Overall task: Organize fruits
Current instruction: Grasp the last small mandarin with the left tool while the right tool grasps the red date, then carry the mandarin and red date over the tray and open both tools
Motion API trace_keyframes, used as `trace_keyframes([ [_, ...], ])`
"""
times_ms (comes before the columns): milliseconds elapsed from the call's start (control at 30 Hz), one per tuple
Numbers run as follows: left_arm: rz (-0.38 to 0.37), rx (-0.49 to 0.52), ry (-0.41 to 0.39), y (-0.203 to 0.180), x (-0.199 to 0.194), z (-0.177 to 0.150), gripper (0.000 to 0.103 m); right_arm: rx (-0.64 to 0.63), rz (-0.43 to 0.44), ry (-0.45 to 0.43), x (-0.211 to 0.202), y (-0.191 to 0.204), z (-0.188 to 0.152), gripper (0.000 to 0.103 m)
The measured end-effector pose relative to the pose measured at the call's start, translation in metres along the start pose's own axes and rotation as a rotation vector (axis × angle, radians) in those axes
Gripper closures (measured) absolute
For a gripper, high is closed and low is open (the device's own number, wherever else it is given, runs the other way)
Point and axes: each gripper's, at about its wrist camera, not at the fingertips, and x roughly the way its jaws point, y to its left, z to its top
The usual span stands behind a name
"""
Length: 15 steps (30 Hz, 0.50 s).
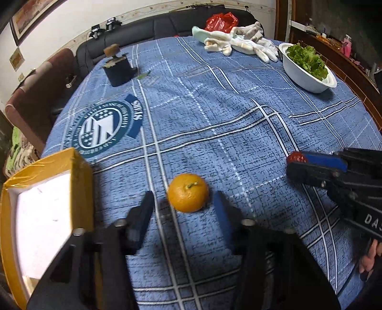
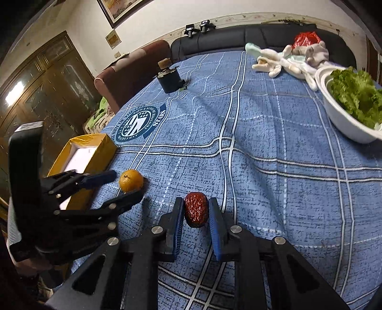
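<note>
An orange tangerine [image 1: 188, 196] lies on the blue checked tablecloth, between the fingers of my open left gripper [image 1: 183, 202], which do not touch it. It also shows in the right wrist view [image 2: 131, 180], with the left gripper [image 2: 126, 184] around it. A wrinkled red date [image 2: 196, 209] sits between the blue pads of my right gripper [image 2: 196, 212], which is closed on it just above the cloth. In the left wrist view the date [image 1: 296, 157] shows at the tip of the right gripper [image 1: 297, 162]. A yellow box [image 1: 78, 188] with a white inside stands at the left.
A white bowl [image 1: 308, 78] of lettuce stands at the far right. White gloves [image 1: 241, 43] and a red bag [image 1: 220, 22] lie at the far edge. A dark block [image 1: 118, 70] with a cork stands at the far left. A sofa and chair are beyond the table.
</note>
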Motion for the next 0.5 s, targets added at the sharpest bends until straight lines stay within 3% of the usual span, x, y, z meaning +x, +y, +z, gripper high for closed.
trace_keyframes([
  [33,-0.007,-0.002,0.003,0.0,0.002,0.0,0.071,0.002,0.004,0.003,0.001,0.0,-0.001,0.082],
  [300,-0.039,-0.03,-0.059,0.005,-0.017,-0.011,0.073,-0.029,0.006,-0.024,-0.005,0.014,0.001,0.082],
  [500,0.021,-0.052,-0.166,0.022,-0.07,-0.031,0.073,-0.097,0.008,-0.045,-0.013,0.048,0.0,0.082],
])
